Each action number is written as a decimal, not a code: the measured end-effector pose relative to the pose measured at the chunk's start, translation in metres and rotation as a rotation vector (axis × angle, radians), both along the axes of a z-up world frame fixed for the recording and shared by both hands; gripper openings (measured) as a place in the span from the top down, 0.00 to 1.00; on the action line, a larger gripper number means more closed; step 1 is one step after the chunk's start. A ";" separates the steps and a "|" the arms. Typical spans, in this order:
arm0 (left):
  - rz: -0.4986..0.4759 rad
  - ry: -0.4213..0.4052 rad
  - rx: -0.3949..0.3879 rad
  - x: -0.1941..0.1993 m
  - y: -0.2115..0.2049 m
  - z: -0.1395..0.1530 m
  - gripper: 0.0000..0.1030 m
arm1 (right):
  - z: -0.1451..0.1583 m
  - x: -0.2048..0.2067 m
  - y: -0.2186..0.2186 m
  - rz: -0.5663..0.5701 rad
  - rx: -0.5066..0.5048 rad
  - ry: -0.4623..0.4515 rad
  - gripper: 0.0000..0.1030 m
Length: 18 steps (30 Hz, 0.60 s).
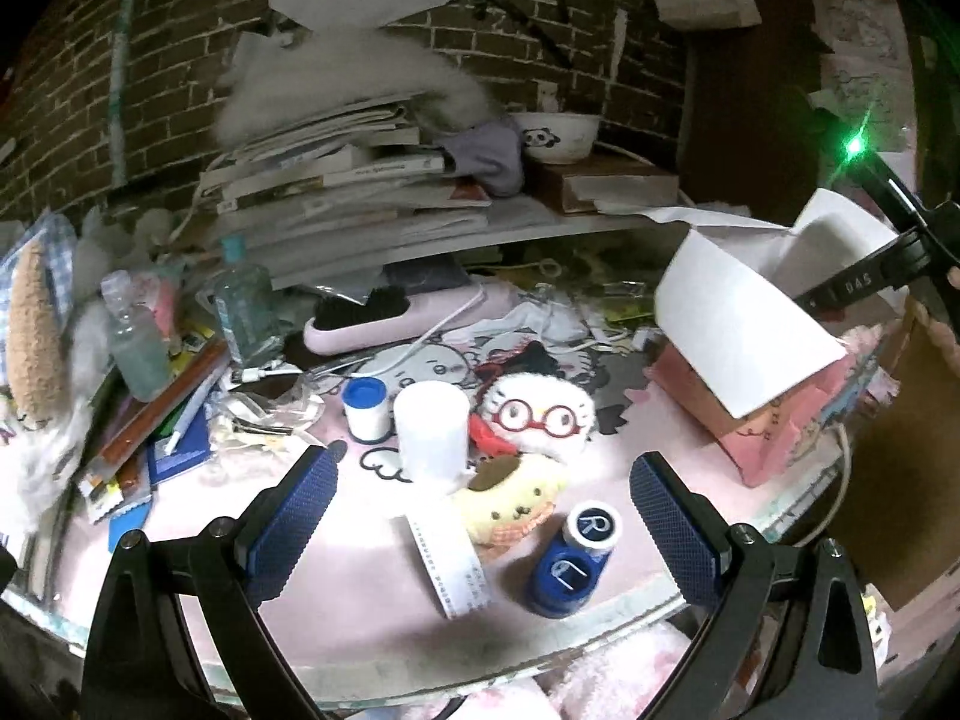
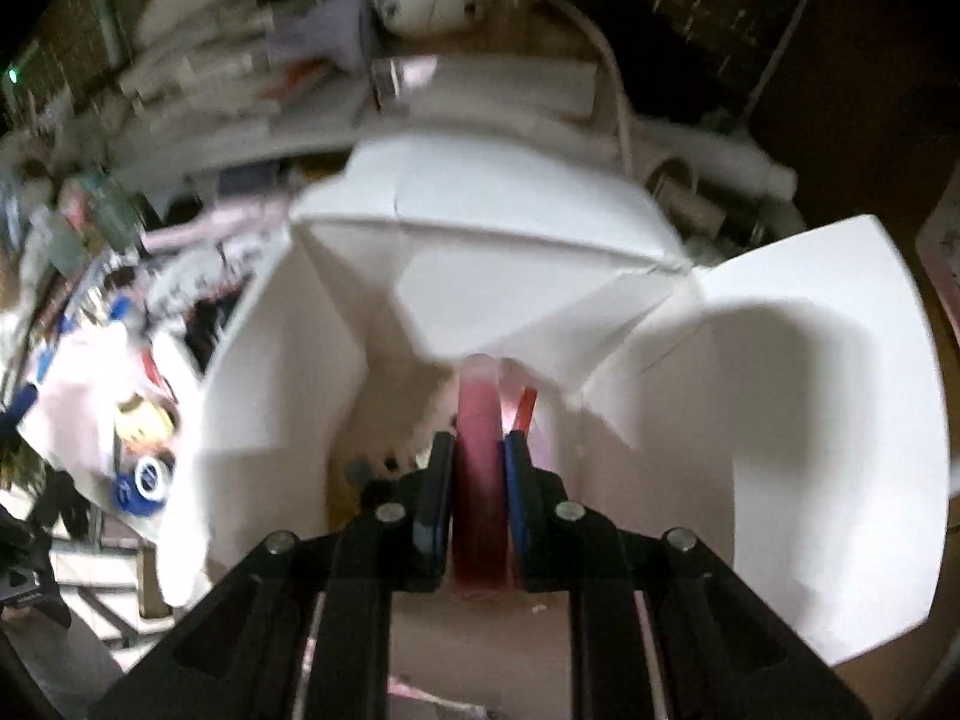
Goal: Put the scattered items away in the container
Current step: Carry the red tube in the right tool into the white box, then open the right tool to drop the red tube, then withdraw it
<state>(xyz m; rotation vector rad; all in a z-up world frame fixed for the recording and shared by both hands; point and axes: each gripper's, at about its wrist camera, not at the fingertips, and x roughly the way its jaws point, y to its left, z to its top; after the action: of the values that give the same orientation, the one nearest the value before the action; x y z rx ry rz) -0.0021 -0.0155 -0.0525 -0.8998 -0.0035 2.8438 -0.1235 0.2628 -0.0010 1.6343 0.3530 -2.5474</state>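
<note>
In the right wrist view my right gripper (image 2: 479, 438) is shut on a pink translucent flat item (image 2: 477, 414) and points down into an open white cardboard box (image 2: 264, 396) with its flaps spread. In the left wrist view that box (image 1: 738, 324) stands at the right on a pink block, with the right gripper's black body (image 1: 864, 282) at its far rim. My left gripper (image 1: 483, 462) is open and holds nothing, low over the pink mat (image 1: 372, 612). Ahead of it lie a white cup (image 1: 432, 432), a yellow plush (image 1: 516, 504), a plush with red glasses (image 1: 540, 414) and a blue lens case (image 1: 570, 564).
A blue-capped white roll (image 1: 365, 401) and a paper slip (image 1: 450, 564) lie on the mat. Bottles (image 1: 246, 300), pens and packets crowd the left. A pink brush (image 1: 390, 312) lies behind, under a shelf with stacked books (image 1: 336, 192) and a panda bowl (image 1: 558, 135). The glass table edge (image 1: 540, 660) runs along the front.
</note>
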 end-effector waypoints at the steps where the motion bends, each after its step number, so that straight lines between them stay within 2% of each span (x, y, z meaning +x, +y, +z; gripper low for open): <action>1: 0.018 -0.009 -0.010 -0.002 0.000 -0.002 0.05 | -0.003 -0.003 -0.001 0.001 0.020 -0.022 0.87; 5: 0.031 -0.048 0.003 -0.008 -0.005 -0.010 0.05 | -0.012 -0.012 -0.003 -0.009 0.045 -0.079 0.87; 11: 0.053 -0.078 0.016 -0.013 -0.010 -0.019 0.05 | -0.013 -0.010 0.000 -0.009 0.069 -0.066 0.85; 14: 0.055 -0.078 0.019 -0.013 -0.011 -0.019 0.05 | -0.005 -0.006 0.001 -0.016 0.078 -0.024 0.82; 16: 0.056 -0.077 0.015 -0.013 -0.011 -0.018 0.05 | 0.005 -0.002 0.000 -0.017 0.079 0.021 0.73; 18: 0.056 -0.076 0.022 -0.012 -0.012 -0.017 0.05 | 0.017 0.003 -0.002 -0.012 0.063 0.068 0.73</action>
<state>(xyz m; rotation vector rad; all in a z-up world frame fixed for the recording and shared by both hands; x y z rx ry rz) -0.0141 -0.0275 -0.0697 -1.0189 -0.0694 2.8526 -0.1210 0.2612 0.0157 1.5782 0.4346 -2.6314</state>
